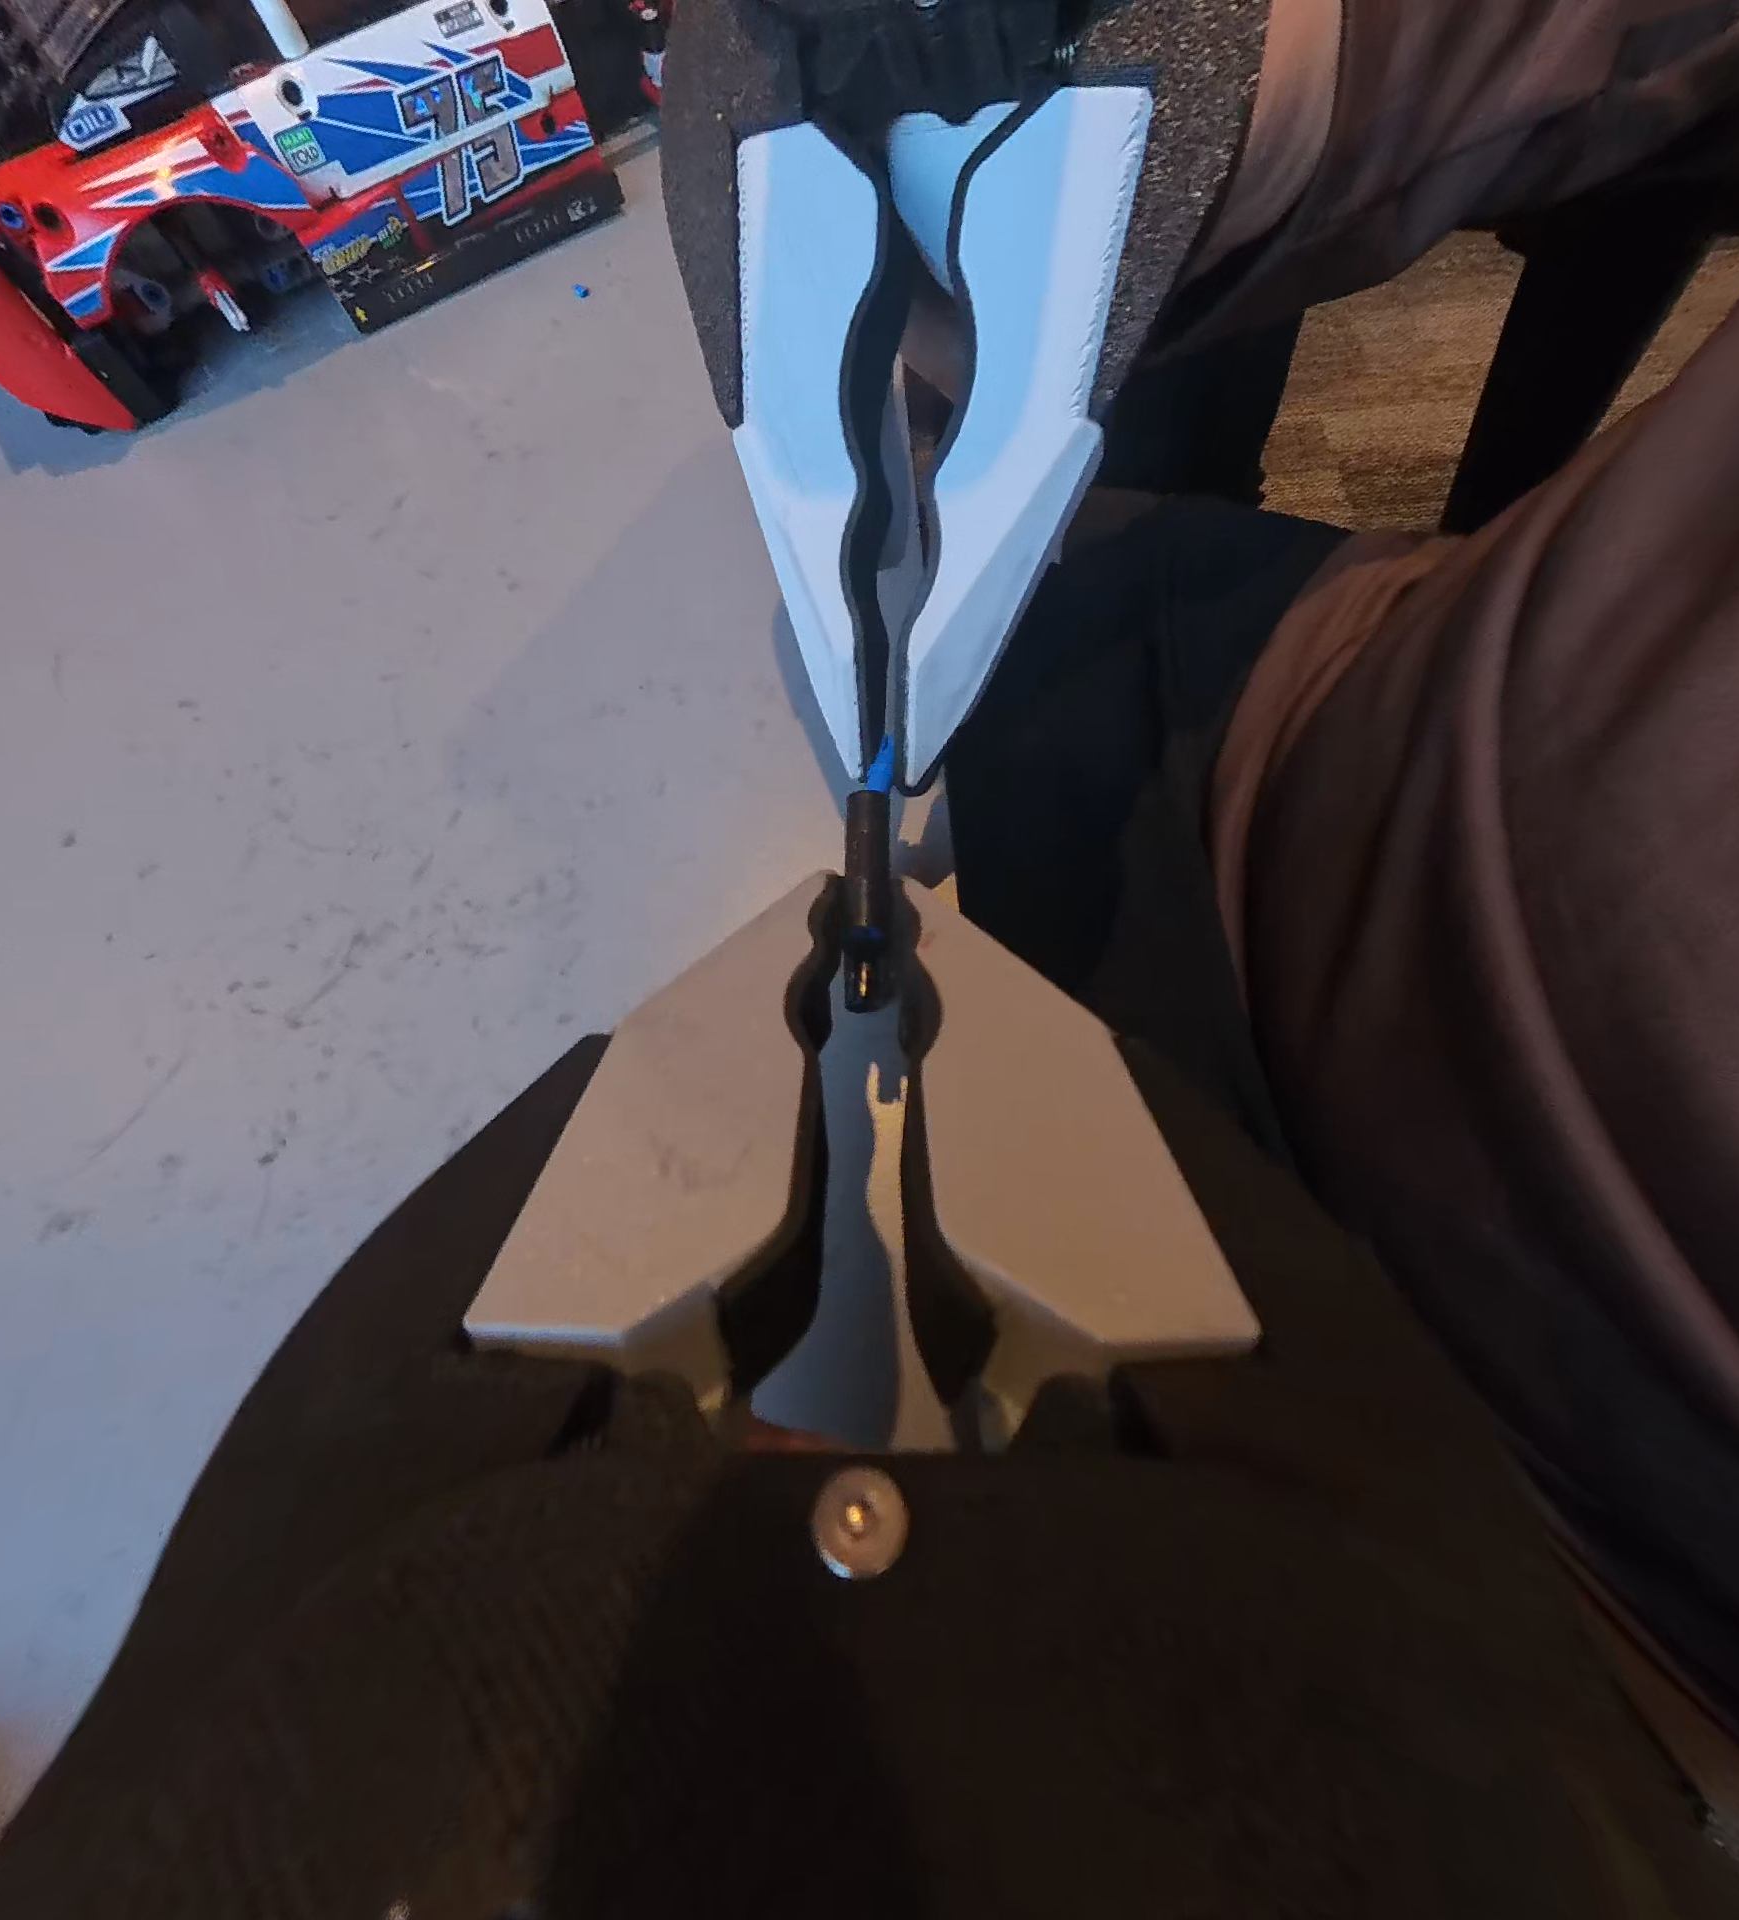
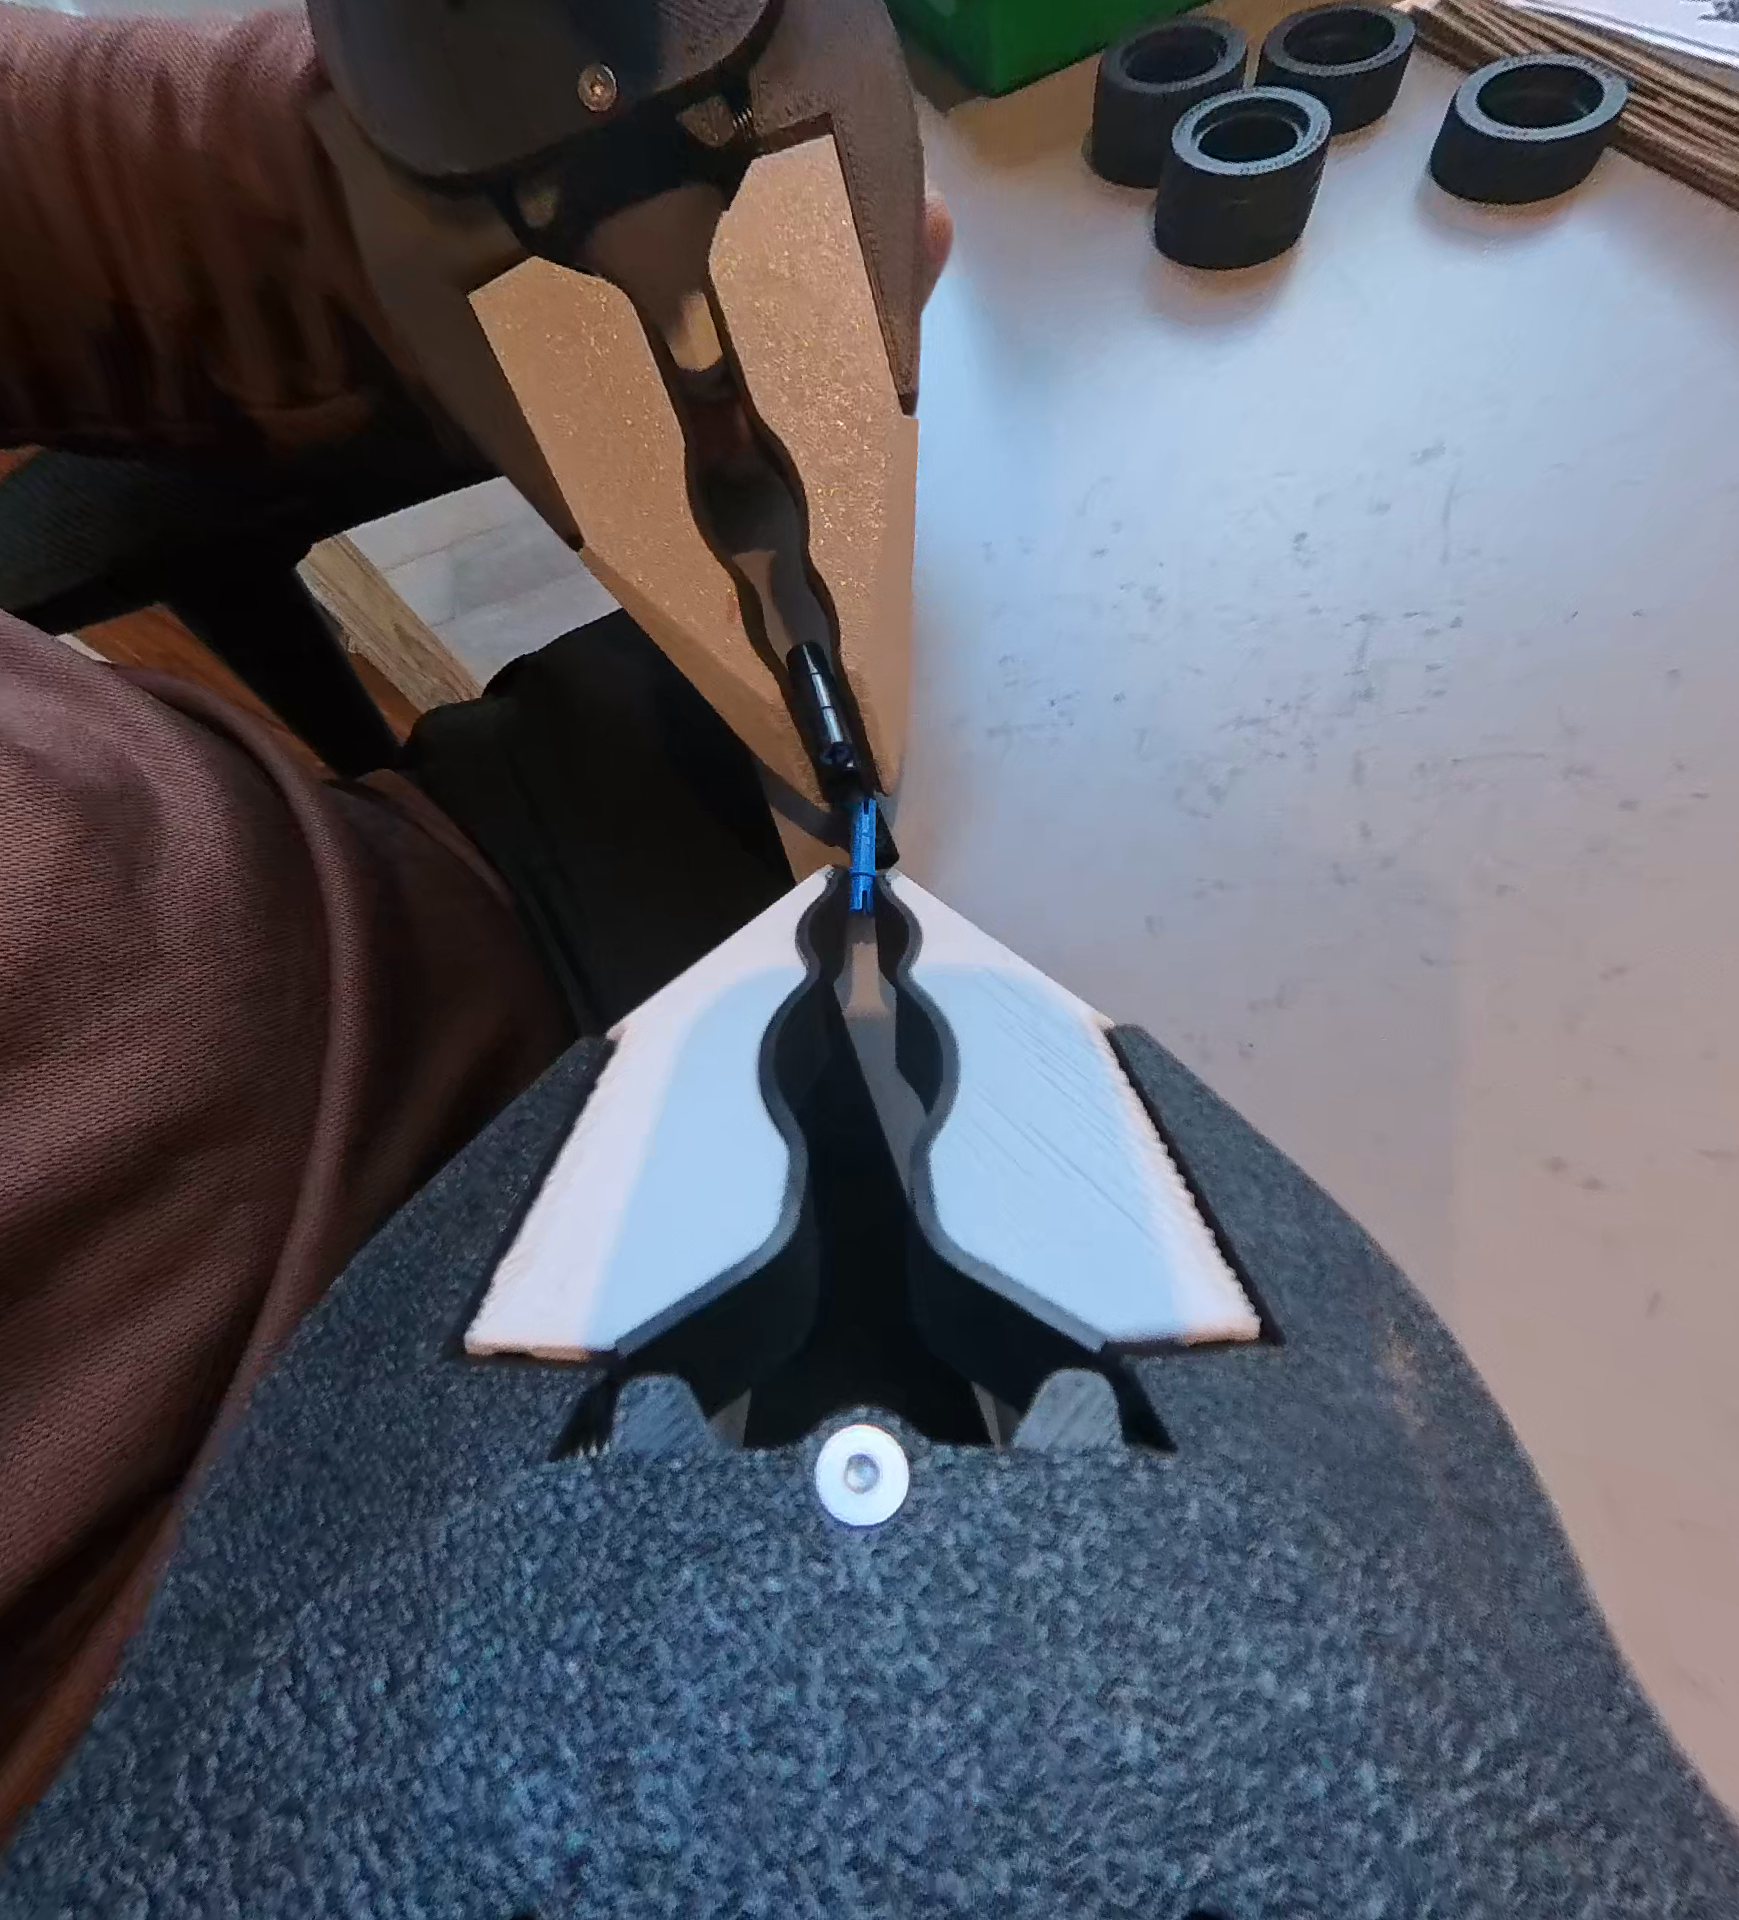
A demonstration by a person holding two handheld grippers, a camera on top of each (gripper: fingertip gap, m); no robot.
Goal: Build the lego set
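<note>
In the left wrist view, the left gripper point(image 1: 865, 904), its fingers flat, matte grey wedges with wavy inner edges, is pinching a short black cylindrical connector point(image 1: 863, 883) near its tips. Opposite, the right gripper point(image 1: 886, 774), smooth white and edged in black, is nipping a small blue pin point(image 1: 881, 771) that seems to be seated in the connector's far end. A glossy red, white and blue car body point(image 1: 252, 208) is sitting on the scuffed pale table point(image 1: 325, 831).

In the right wrist view, the white jaws are closing narrowly on the ridged blue pin point(image 2: 862, 873). Four black rubber tyres point(image 2: 1249, 177) are lying near a green box point(image 2: 1031, 42) and corrugated cardboard point(image 2: 1675, 135).
</note>
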